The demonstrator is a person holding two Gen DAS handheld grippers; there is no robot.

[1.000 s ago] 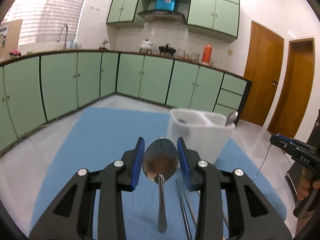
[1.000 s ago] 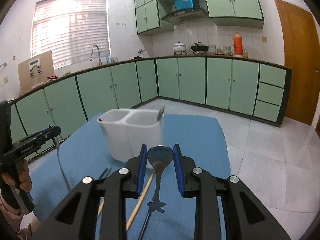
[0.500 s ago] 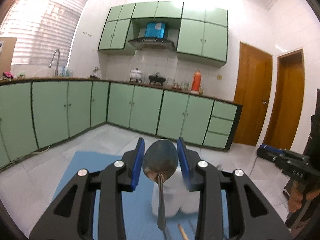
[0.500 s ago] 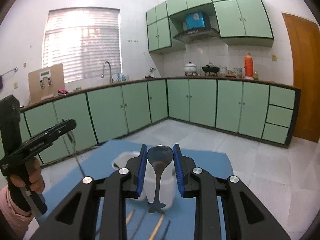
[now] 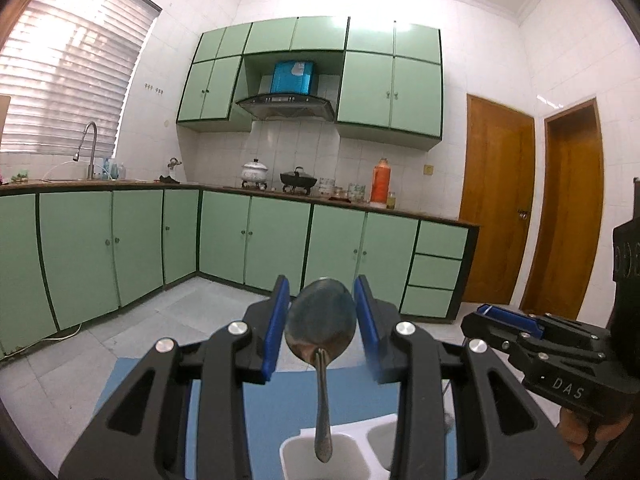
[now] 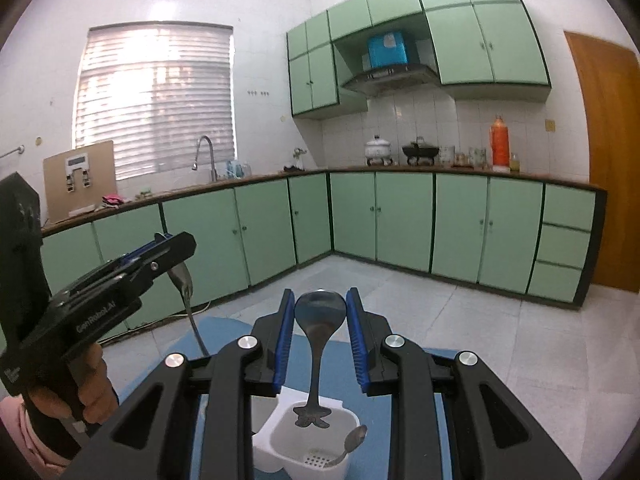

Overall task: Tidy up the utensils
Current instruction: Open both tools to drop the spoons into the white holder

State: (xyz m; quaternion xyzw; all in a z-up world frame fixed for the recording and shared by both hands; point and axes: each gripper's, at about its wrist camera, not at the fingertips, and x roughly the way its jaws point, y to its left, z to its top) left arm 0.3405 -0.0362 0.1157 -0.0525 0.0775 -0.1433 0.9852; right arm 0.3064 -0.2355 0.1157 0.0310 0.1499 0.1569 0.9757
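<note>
Your left gripper (image 5: 322,322) clamps a large spoon (image 5: 321,324), handle hanging at 6 o'clock over the white caddy (image 5: 344,454) | your right gripper (image 6: 320,330) pinches a dark spoon (image 6: 319,316), tail above the compartment where a small spoon (image 6: 352,446) leans at 4 o'clock | blue mat (image 5: 280,400) beneath.

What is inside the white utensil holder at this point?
In the right wrist view, the white utensil holder has one small spoon leaning in its near compartment, over a perforated floor. The other compartment is hidden behind the right gripper, whose jaws hold a spoon above it.
</note>
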